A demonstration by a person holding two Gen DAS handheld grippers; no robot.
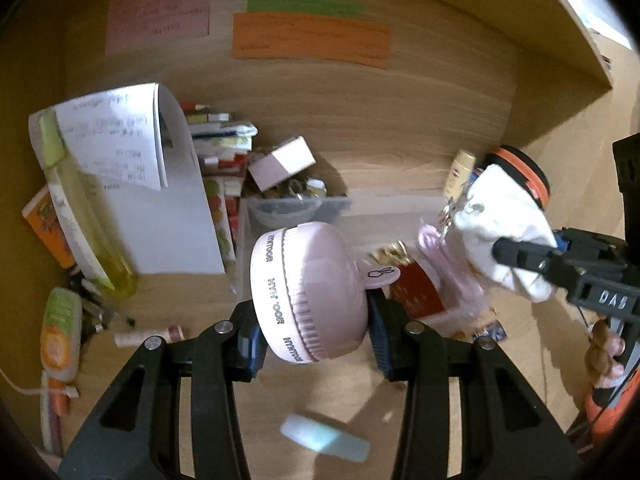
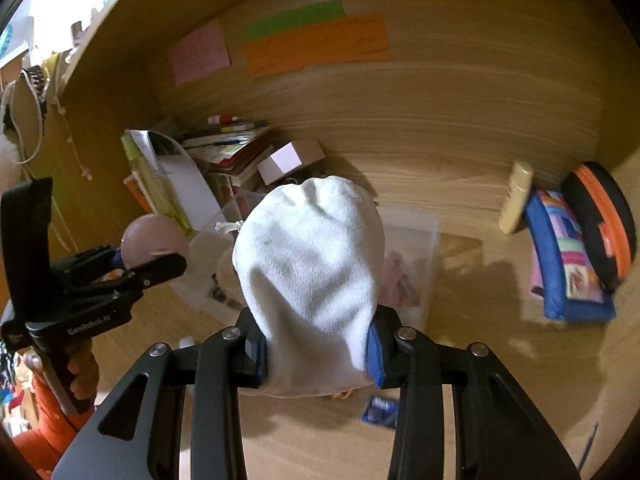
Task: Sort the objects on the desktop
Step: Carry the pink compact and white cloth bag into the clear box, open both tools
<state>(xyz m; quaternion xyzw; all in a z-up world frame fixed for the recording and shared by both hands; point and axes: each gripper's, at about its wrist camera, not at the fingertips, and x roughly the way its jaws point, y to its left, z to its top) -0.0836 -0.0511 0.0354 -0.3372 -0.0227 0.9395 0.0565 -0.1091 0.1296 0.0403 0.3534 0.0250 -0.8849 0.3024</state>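
Now L gripper [image 1: 316, 336] pinches pink case [image 1: 310, 292] on-edge, R gripper [image 2: 318, 350] white pouch [image 2: 312, 264] upright.

Wooden desk [image 2: 500, 360], wooden back panel [image 2: 440, 120] along its far edge. On panel: pink note [image 1: 158, 16] toward left; green strip [image 1: 304, 3] just above orange strip [image 1: 310, 40]. Handwriting on notes blurred, unreadable. Pale cords [image 2: 36, 120] hang beyond panel's left edge.
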